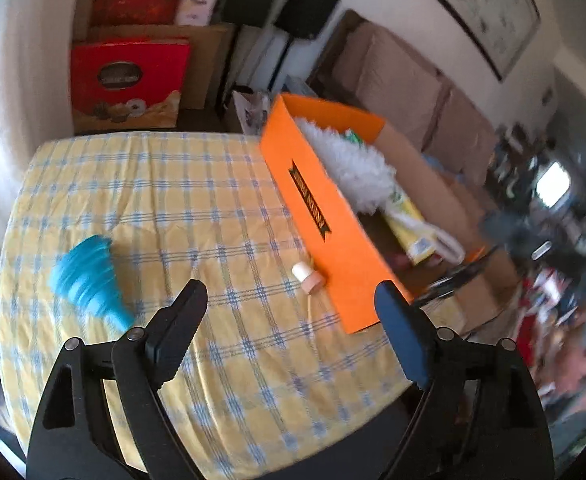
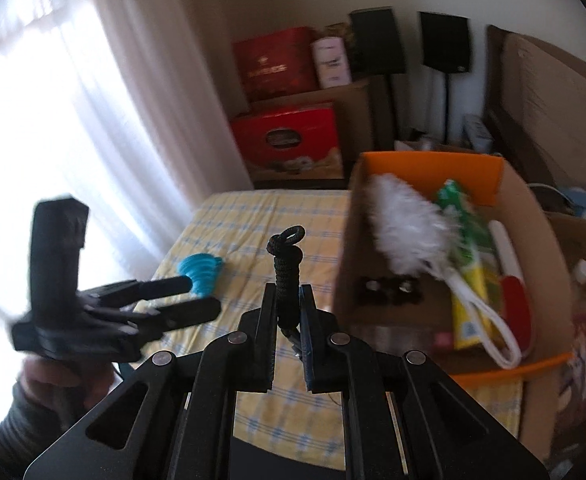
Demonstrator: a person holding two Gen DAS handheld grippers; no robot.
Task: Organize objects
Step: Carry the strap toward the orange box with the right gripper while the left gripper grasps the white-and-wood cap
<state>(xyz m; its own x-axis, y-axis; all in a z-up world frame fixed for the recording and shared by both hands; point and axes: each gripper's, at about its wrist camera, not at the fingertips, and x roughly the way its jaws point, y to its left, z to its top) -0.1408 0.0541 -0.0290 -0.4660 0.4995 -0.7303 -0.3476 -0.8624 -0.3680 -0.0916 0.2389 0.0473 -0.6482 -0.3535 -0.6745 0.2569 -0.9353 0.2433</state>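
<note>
Table [image 1: 181,184]: covered with a yellow cloth with blue checks; the box and the small things are placed on it.
Box [image 1: 325,232]: made of cardboard, orange on the outside, brown on the inside; it is placed at the right edge of the table, with its top open.
Duster [image 2: 405,224]: white and fluffy, laid inside the box with its white handle toward the near side.
Other contents of the box: a yellow and green packet [image 2: 469,292] and a red and white tool [image 2: 513,292] are seen beside the duster; some small dark round things are seen on the bottom, but they are too blurred to be named.
Left gripper [image 1: 291,302]: held above the near part of the table; its jaws are wide apart and nothing is held between them. In the right wrist view it is seen at the left, near the funnel.
Right gripper [image 2: 287,312]: held above the table, just left of the box; its jaws are closed on the black cord.
Funnel [image 1: 87,276]: blue, ribbed, laid on its side on the left part of the cloth, well apart from the box.
Black cord [image 2: 287,268]: coiled into a bundle, with a small loop at the top; it stands upright between the fingers of the right gripper.
Small bottle [image 1: 311,276]: pale with a white cap, laid on the cloth, touching the orange wall of the box.
</note>
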